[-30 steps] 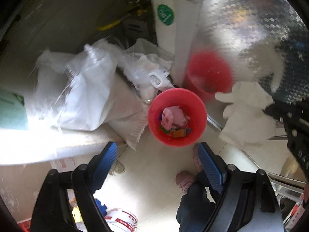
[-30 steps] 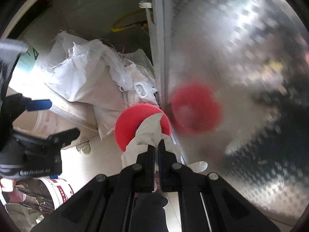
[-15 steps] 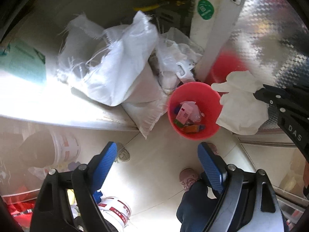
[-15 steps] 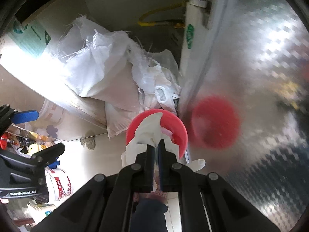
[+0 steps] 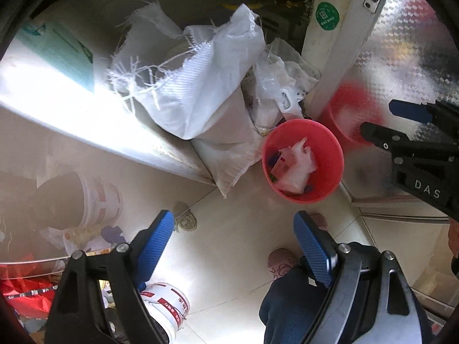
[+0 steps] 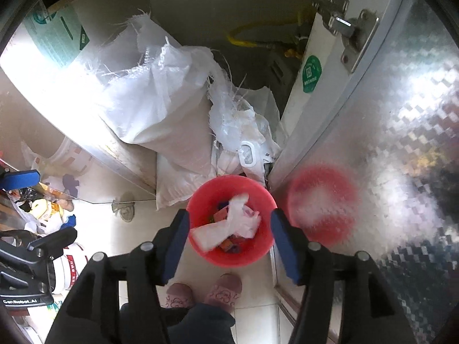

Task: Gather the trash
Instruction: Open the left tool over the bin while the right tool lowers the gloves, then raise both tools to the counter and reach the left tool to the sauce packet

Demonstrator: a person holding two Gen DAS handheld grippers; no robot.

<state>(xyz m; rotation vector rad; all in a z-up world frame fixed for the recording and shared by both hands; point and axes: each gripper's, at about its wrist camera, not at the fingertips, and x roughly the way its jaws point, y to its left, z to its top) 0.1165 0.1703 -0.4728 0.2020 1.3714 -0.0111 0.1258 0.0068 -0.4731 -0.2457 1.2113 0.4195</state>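
Right gripper [image 6: 229, 239] jaws opening over the red bin [image 6: 200, 200] with nothing between them, white glove [image 6: 229, 223] lying inside on the trash, left gripper [image 5: 233, 243] spread wide, empty.

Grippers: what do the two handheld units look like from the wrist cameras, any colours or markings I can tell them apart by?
Both look alike: black angular frames with silver bolt heads and blue ribbed pads on the fingers. The left gripper shows "GenRobot.AI" in white on its side in the right wrist view. The right gripper shows white "DAS" lettering in the left wrist view. No cables show.
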